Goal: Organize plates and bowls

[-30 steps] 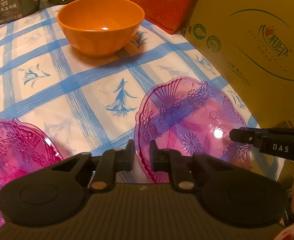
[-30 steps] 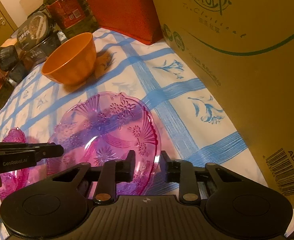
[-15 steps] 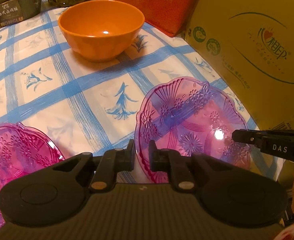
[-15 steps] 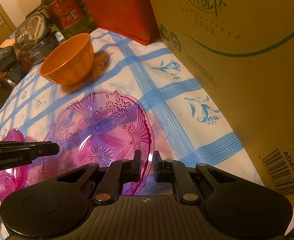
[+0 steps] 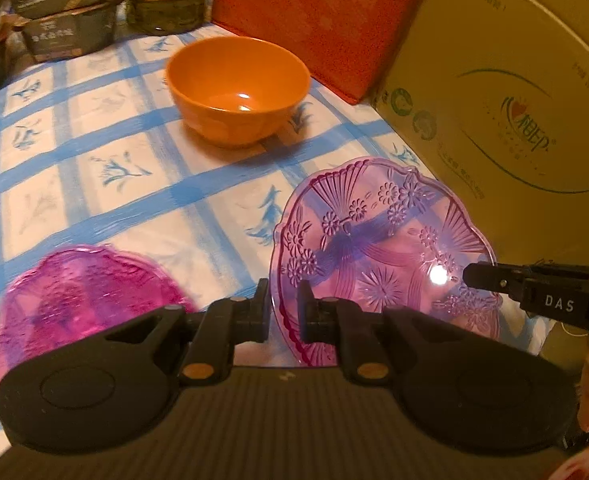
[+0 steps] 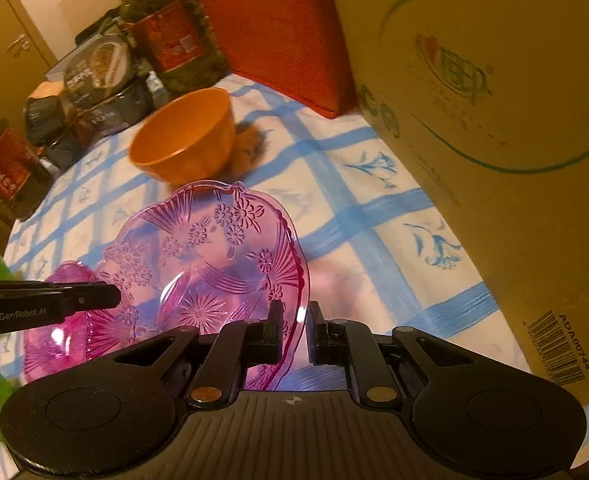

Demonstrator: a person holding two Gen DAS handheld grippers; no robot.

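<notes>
A pink plate point(image 5: 382, 256) is hanging tilted above the tablecloth point(image 5: 106, 184) — the left gripper point(image 5: 284, 308) and right gripper point(image 6: 294, 330) are each pinching opposite rims nearly shut, sharing its weight. Beyond them are sitting an orange bowl point(image 5: 238, 88) and, left, another pink plate point(image 5: 78, 292) — probably its stacking mate.

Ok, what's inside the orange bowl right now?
The orange bowl looks empty: the left wrist view shows a bare, glossy bottom with light glints. Its near inner wall is hidden by the rim.
</notes>
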